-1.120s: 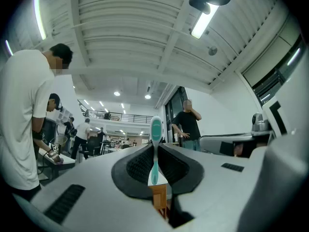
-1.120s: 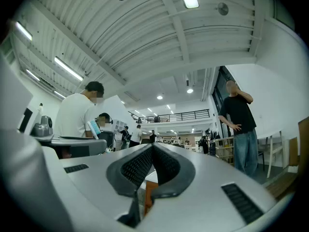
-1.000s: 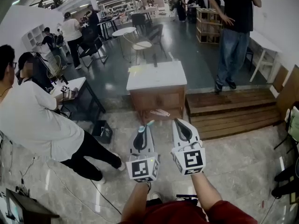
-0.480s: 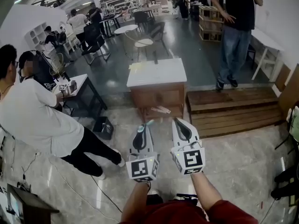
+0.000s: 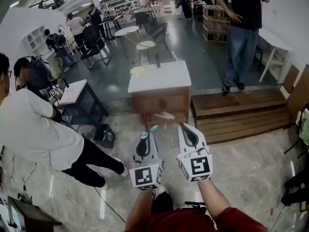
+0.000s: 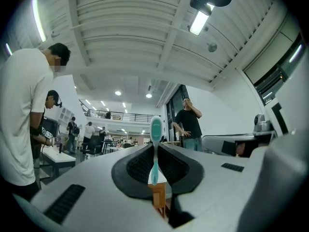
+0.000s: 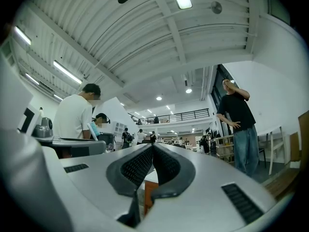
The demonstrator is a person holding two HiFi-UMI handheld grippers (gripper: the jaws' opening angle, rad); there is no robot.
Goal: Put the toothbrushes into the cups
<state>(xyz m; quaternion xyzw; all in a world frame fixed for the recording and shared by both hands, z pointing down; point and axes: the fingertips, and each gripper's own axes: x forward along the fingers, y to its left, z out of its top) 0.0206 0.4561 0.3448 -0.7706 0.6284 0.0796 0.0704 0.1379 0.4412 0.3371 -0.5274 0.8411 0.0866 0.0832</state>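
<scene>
A teal toothbrush point(image 6: 155, 151) stands upright between the pads of my left gripper point(image 6: 155, 146), which is shut on its handle, the brush head sticking up past the tips. In the head view the left gripper point(image 5: 151, 131) and right gripper point(image 5: 183, 127) are held side by side above the floor, the toothbrush head point(image 5: 153, 128) showing at the left tips. My right gripper point(image 7: 152, 147) is shut with nothing in it. Both point toward a white-topped wooden table point(image 5: 159, 77) a few steps ahead. I see no cups that I can make out.
A person in a white shirt point(image 5: 34, 129) bends over at the left beside a small white desk point(image 5: 72, 93) and a black box point(image 5: 105, 135) on the floor. A wooden step platform point(image 5: 241, 112) lies at the right, with a person in jeans point(image 5: 241, 28) behind it.
Both grippers keep their places in the head view, the toothbrush still held. The white-topped table has drifted slightly left, and the person in white has shifted toward the left edge.
</scene>
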